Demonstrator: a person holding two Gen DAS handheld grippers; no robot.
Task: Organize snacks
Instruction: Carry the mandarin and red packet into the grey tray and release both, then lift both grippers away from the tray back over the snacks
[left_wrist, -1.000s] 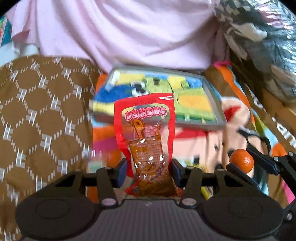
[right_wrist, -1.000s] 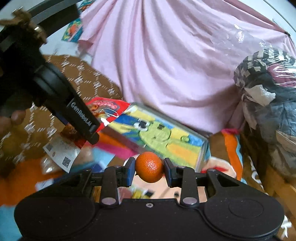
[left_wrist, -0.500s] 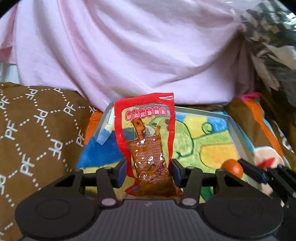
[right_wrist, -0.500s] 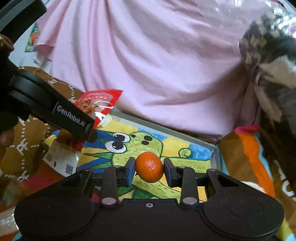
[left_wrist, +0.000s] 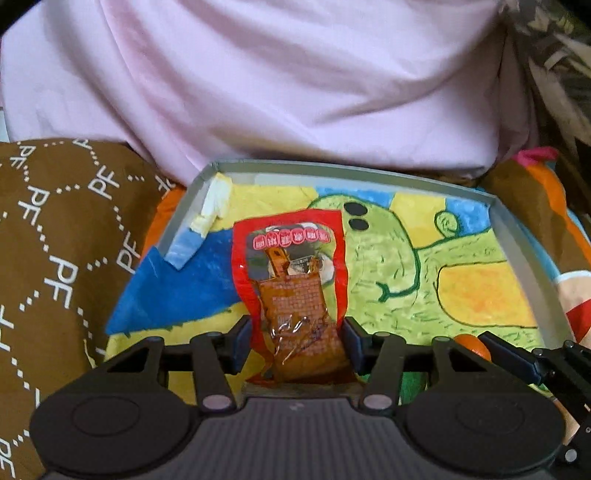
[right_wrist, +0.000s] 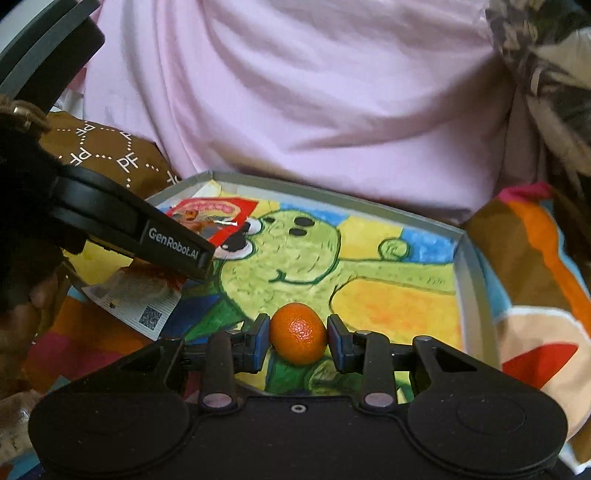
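Note:
A red snack packet (left_wrist: 291, 288) with a brown snack inside stands between the pads of my left gripper (left_wrist: 297, 339), which still touch its sides while the jaws are opening. It leans over the left half of a grey-rimmed tray (left_wrist: 351, 171) lined with a green cartoon drawing. The right wrist view shows the same packet (right_wrist: 210, 218) under the left gripper's finger (right_wrist: 173, 245), over the tray (right_wrist: 332, 195). My right gripper (right_wrist: 298, 343) is shut on a small orange mandarin (right_wrist: 299, 338) above the tray's near middle. The mandarin (left_wrist: 472, 343) also shows at the left wrist view's lower right.
Pink cloth (left_wrist: 295, 85) is heaped behind the tray. A brown cushion (left_wrist: 55, 240) printed with PF letters lies to the left. A bright orange and red blanket (right_wrist: 535, 277) lies under and to the right of the tray. A dark patterned bundle (right_wrist: 546, 55) sits at the upper right.
Both grippers have moved forward and down, from short of the tray to over it, each carrying its item. The packet now leans further away over the tray.

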